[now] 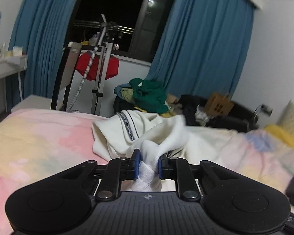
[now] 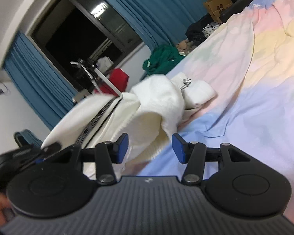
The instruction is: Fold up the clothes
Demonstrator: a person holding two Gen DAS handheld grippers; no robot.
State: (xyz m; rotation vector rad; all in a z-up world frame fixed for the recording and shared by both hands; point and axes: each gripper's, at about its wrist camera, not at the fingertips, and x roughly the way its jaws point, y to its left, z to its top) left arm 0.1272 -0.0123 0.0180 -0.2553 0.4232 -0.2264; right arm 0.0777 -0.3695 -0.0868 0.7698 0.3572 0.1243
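A cream-white garment (image 1: 117,135) with a dark patterned stripe lies crumpled on the pastel bedspread (image 1: 39,133). My left gripper (image 1: 148,164) is shut on a ribbed white edge of the garment and holds it bunched between the blue pads (image 1: 137,162). In the right wrist view the same garment (image 2: 152,101) hangs lifted in front of my right gripper (image 2: 150,147). The right gripper is open, its blue pads (image 2: 178,146) wide apart, with a fold of the cloth just ahead between them, not clamped. The view is tilted.
A pile of green and dark clothes (image 1: 149,96) sits beyond the bed's far edge, with a brown paper bag (image 1: 218,104) and a black sofa (image 1: 235,117). A stand with a red cloth (image 1: 98,68) is by the window. Blue curtains (image 1: 201,43) hang behind.
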